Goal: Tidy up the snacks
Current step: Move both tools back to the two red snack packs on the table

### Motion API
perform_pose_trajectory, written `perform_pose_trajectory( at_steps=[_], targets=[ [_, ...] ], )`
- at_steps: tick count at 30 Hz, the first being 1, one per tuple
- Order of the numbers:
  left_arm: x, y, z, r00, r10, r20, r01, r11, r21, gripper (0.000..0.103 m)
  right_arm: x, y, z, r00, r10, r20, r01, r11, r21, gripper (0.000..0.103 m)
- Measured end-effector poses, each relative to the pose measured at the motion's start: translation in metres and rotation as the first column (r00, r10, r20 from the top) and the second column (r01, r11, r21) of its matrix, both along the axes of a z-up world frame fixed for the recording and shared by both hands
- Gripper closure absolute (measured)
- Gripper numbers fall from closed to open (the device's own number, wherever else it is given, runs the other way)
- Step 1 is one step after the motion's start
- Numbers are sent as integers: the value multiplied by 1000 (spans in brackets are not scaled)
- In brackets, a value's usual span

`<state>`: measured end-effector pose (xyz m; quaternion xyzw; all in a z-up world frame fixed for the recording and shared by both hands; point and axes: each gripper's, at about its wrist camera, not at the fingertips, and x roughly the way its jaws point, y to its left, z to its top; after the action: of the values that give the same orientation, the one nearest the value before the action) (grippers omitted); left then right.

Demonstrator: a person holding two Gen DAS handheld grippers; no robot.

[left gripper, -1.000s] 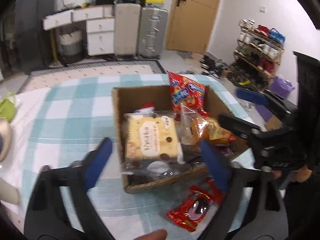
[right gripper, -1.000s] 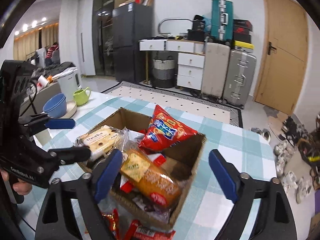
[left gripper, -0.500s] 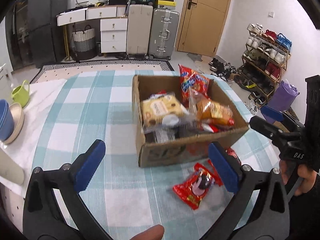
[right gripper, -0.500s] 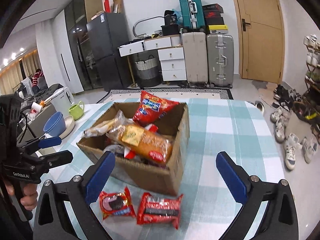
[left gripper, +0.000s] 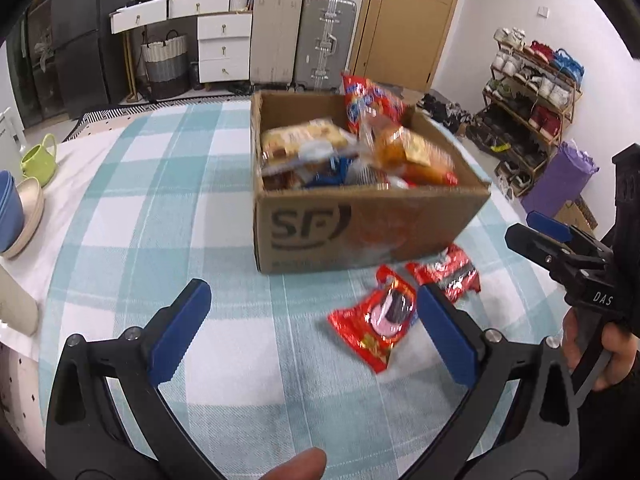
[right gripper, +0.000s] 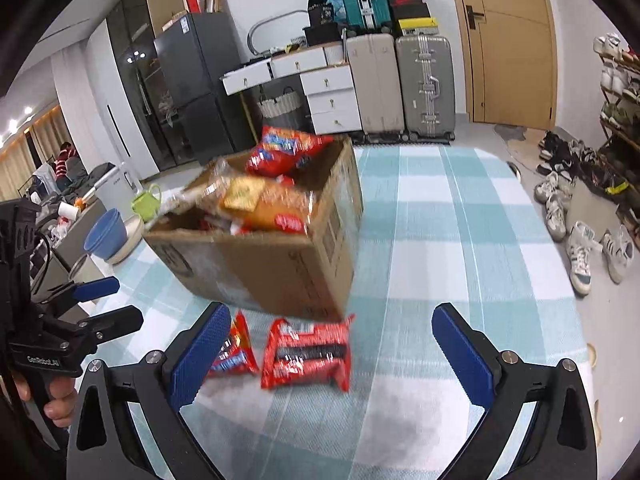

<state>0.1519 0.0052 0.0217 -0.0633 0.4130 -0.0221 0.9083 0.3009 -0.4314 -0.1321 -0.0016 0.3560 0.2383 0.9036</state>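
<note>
1. The table (left gripper: pixel 168 200), under a teal-and-white checked cloth, is carrying everything; a green cup (left gripper: pixel 40 158) and stacked bowls (left gripper: pixel 16 216) are sitting at its far left edge.
2. The box (left gripper: pixel 360 224), cardboard and open-topped, is standing mid-table, brimming with snack bags; a red chip bag (right gripper: pixel 286 150) is sticking up at its back and an orange pack (right gripper: pixel 272 204) is lying across the top.
3. The left claw (left gripper: pixel 308 332) is hovering over the cloth in front of the box, its blue pads wide apart and gripping nothing.
4. The right claw (right gripper: pixel 334 356) is hanging low near the box's right corner, likewise spread wide and empty.
5. Two red packets are lying on the cloth just before the box: one (left gripper: pixel 380 316) nearer the left claw, the other (right gripper: pixel 308 354) beside it, close to the box.
</note>
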Motion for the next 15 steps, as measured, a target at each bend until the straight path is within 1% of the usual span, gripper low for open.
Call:
perform_pose_trajectory(
  at_steps=[5, 11, 15],
  targets=[
    [-3, -9, -16, 1000, -14, -26, 14, 1000, 2, 1, -3, 1, -19, 999, 1, -45, -1, 1000, -15, 1],
    [3, -22, -36, 997, -43, -60, 44, 999, 1, 1, 0, 3, -33, 998, 2, -71, -5, 999, -42, 1],
    [9, -31, -47, 995, -64, -79, 65, 998, 9, 1, 2, 6, -40, 997, 8, -80, -14, 996, -83, 1]
  ],
)
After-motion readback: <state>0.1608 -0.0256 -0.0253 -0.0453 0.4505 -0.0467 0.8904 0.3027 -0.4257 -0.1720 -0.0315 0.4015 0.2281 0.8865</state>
